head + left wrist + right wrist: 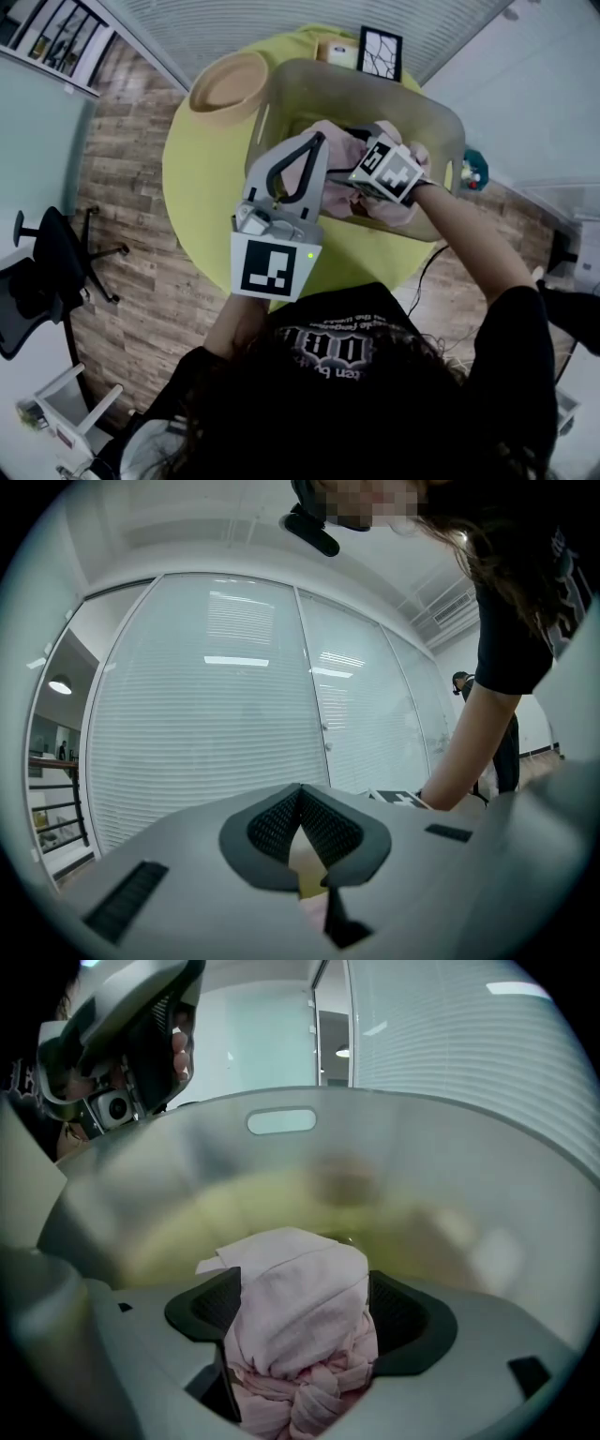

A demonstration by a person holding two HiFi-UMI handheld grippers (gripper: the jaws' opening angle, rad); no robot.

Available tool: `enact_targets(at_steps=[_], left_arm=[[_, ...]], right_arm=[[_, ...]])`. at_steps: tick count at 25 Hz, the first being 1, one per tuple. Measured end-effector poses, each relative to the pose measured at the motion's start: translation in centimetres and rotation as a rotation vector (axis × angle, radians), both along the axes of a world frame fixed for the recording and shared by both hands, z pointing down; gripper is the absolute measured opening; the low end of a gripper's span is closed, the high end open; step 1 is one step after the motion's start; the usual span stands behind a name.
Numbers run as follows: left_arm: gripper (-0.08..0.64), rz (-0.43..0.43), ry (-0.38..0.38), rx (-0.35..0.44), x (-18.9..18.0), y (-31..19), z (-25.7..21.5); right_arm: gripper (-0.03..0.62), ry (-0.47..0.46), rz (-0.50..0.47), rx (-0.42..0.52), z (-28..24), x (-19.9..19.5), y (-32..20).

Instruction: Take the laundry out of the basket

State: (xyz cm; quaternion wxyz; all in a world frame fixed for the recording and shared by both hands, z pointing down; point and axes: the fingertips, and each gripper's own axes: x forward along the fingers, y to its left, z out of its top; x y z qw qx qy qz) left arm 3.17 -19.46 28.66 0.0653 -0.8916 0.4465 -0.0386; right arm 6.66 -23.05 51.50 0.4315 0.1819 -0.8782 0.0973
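Item 1, laundry basket [442, 120]: translucent, upright on the round yellow table [202, 202], on its far right part, reaching towards the right edge.

Item 2, pink laundry [298, 1340]: a bunched, twisted cloth lying inside the basket on its bottom.

Item 3, my right gripper [302, 1283]: angled down into the basket. Jaws spread wide, the pink bundle standing between them and filling the gap, not squeezed.

Item 4, my left gripper [300, 794]: held level above the table at the basket's near left side, outside it. Jaws together at the tips, nothing between.

Item 5, beige bowl [228, 84]: at the table's far left edge, just beside the basket.

Item 6, black picture frame [380, 52]: at the far edge, behind the basket.
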Motion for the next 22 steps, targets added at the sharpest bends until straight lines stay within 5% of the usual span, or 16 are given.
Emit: enact_targets(at_steps=[22], left_arm=[[0.002,-0.021,0.025,-0.006,-0.5,-0.3,-0.1]], right_arm=[[0.424,0.154,0.009,-0.124,5.8,1.2,0.7]])
